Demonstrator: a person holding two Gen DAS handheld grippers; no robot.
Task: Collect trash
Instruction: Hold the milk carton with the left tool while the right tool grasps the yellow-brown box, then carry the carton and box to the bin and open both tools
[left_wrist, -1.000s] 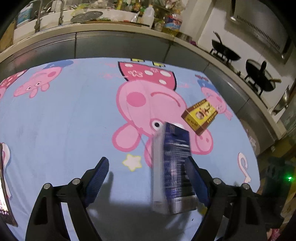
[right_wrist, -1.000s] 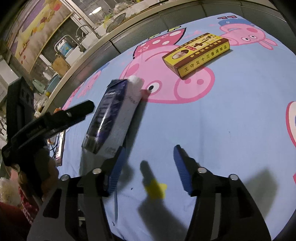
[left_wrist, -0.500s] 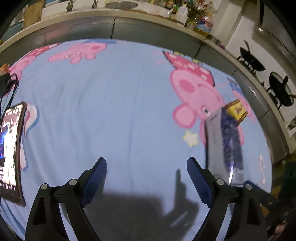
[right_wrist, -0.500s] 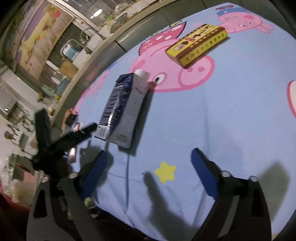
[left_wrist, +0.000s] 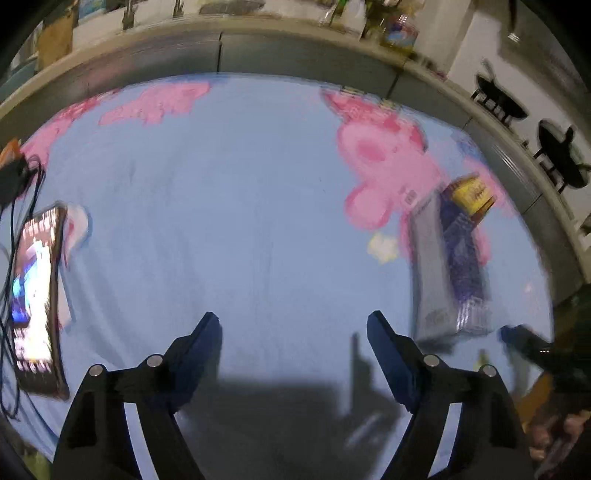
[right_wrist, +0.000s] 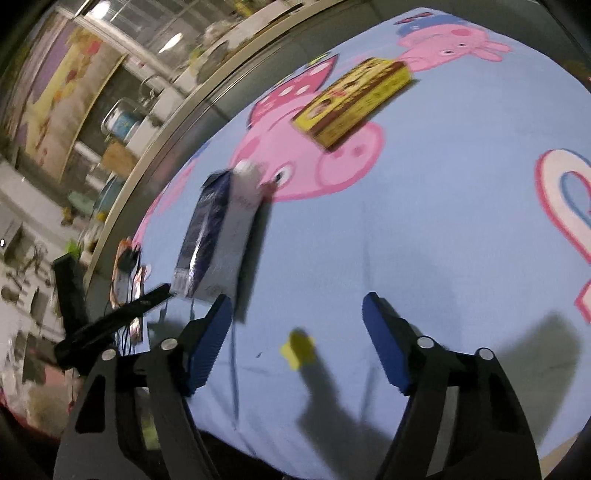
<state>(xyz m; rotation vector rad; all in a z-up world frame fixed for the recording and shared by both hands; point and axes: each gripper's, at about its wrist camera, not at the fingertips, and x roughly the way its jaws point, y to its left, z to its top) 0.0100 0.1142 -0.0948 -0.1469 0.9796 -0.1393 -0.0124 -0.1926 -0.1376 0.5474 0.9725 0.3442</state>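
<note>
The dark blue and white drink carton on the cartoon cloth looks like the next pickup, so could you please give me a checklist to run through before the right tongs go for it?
1. Right tongs empty, jaws apart after just closing partway: ok.
2. Dark blue and white drink carton lying flat, free of both tongs: ok.
3. Carton between the right jaws: not ok; it sits beyond the left fingertip.
4. Left tongs open, empty, clear of the carton: ok.
5. Yellow rectangular box apart from the carton: ok.
6. Carton empty: cannot tell.
</note>
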